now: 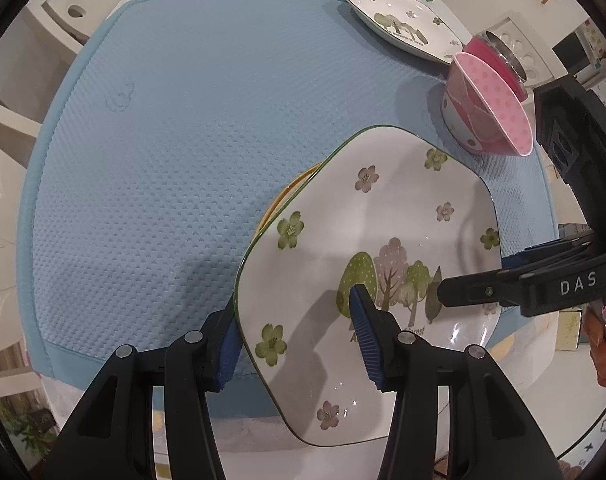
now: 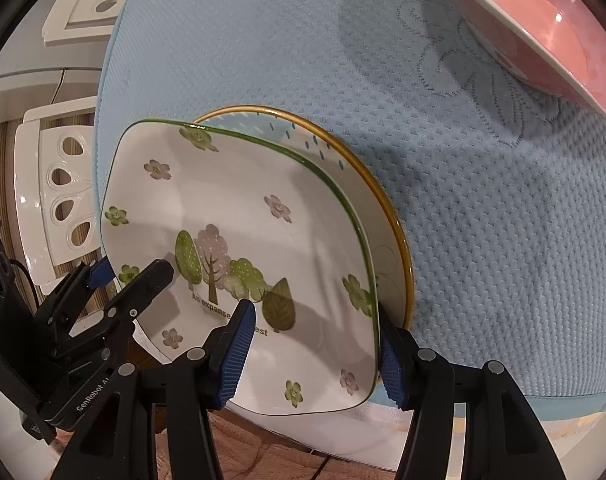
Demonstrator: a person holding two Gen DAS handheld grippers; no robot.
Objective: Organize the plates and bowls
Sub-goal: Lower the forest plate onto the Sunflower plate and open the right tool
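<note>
A square white ceramic plate with tree and flower prints is clamped by the left claw at 7 o'clock and by the right claw at its opposite edge. Only the right view shows the gold-rimmed round plate beneath; only the left view shows a second square plate at 1 o'clock on the blue textured mat.

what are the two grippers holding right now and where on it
Both straddle the square floral plate at opposite rims, one finger over its face and one outside the edge: the left gripper on one side, the right gripper on the other. Whether they actually clamp it cannot be told.
</note>
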